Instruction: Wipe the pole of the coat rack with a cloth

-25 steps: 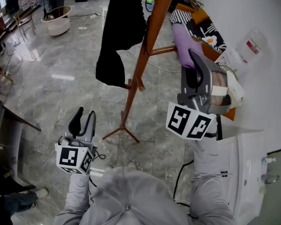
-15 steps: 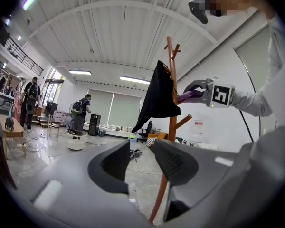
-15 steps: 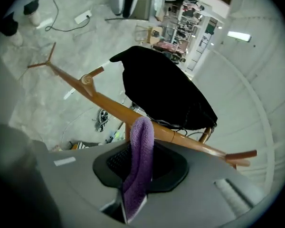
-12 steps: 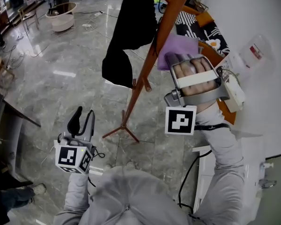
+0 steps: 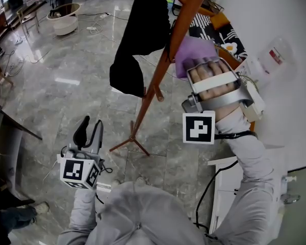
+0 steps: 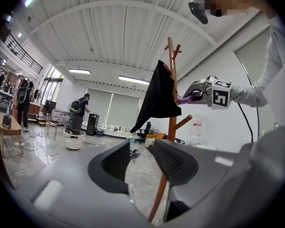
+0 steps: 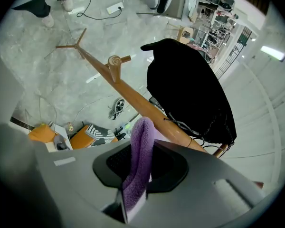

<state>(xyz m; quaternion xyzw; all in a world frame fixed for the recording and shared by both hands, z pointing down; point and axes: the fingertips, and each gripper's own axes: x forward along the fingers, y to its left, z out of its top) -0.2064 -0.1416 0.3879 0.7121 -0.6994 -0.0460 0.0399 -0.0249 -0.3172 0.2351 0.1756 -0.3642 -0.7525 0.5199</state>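
Note:
The brown wooden pole [image 5: 179, 27] of the coat rack slants from the top right down to its tripod base [image 5: 133, 138]. My right gripper [image 5: 196, 65] is shut on a purple cloth [image 5: 194, 52], whose left edge meets the pole's right side at mid height. In the right gripper view the cloth [image 7: 140, 160] stands folded between the jaws, its top close under the pole [image 7: 133, 96]. My left gripper [image 5: 91, 125] hangs low at the left, open and empty. From there the pole [image 6: 171, 103] and the cloth [image 6: 186, 99] show far ahead.
A black garment [image 5: 137, 34] hangs from the rack on the pole's left side. A short peg [image 5: 155, 92] sticks out lower down. An orange bench with patterned cushions [image 5: 214, 27] and a white cabinet [image 5: 250, 188] stand at the right. Cables lie on the marble floor [image 5: 66, 86].
My right gripper has swung up and left with the cloth, from beside the bench onto the pole's side, and turned over. In the last half second it barely shifted. The left gripper stayed put.

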